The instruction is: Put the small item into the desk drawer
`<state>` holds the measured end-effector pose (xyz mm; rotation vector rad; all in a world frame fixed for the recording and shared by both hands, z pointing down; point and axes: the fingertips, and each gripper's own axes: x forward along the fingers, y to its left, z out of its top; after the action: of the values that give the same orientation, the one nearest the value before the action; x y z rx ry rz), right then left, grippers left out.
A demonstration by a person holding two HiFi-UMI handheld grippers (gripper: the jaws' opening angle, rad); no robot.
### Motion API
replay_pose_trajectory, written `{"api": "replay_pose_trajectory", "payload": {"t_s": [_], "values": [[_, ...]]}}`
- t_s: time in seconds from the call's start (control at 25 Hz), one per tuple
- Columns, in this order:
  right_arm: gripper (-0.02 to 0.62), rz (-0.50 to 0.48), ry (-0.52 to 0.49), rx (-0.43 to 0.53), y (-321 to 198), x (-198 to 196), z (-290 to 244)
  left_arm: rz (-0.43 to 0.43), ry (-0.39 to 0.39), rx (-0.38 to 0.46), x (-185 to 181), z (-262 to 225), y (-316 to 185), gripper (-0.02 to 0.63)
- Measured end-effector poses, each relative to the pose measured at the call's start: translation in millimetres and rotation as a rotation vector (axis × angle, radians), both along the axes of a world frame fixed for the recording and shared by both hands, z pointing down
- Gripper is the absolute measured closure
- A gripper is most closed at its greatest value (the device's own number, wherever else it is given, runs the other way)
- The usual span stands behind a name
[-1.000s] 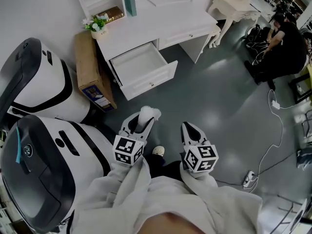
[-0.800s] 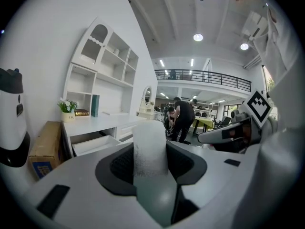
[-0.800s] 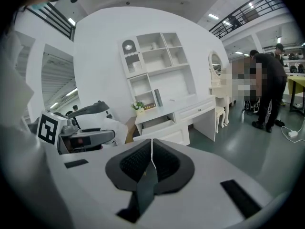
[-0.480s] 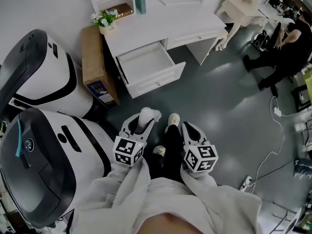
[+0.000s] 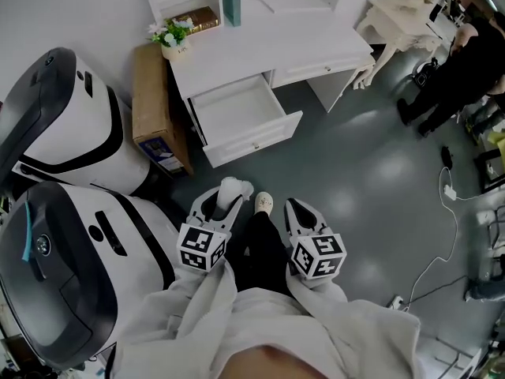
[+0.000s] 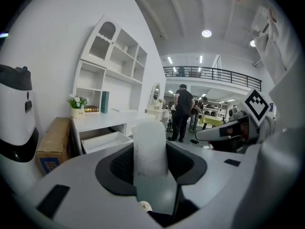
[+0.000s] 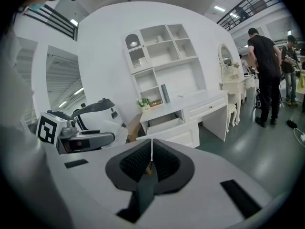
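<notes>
Head view, left gripper: half closed on the white mesh-wrapped roll, whose long axis runs along the jaws and juts past their tips.
Head view, drawer: open at upper centre, well apart from the roll and up-frame of it. The left gripper is the nearer.
Head view, change: a shoe has stepped up between the grippers, and the grip is unchanged.
Left gripper view: the roll stands upright at centre, with the drawer beyond it at left.
Right gripper view, right gripper: jaws pressed together, empty.
</notes>
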<state>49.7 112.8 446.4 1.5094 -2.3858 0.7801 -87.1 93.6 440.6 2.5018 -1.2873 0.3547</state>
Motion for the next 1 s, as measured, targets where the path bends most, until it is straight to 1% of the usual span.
{"api": "replay_pose_trajectory", "payload": {"t_s": [0.48, 0.8, 1.0], "values": [[0.561, 0.003, -0.006, 0.023, -95, 23, -14, 0.006, -0.006, 0.034, 19, -16, -95, 0.417], [0.561, -0.009, -0.003, 0.034, -159, 28, -19, 0.004, -0.009, 0.055, 26, -24, -159, 0.416], [0.561, -0.008, 0.008, 0.03, -189, 36, -21, -0.008, 0.001, 0.051, 30, -25, -188, 0.416]]}}
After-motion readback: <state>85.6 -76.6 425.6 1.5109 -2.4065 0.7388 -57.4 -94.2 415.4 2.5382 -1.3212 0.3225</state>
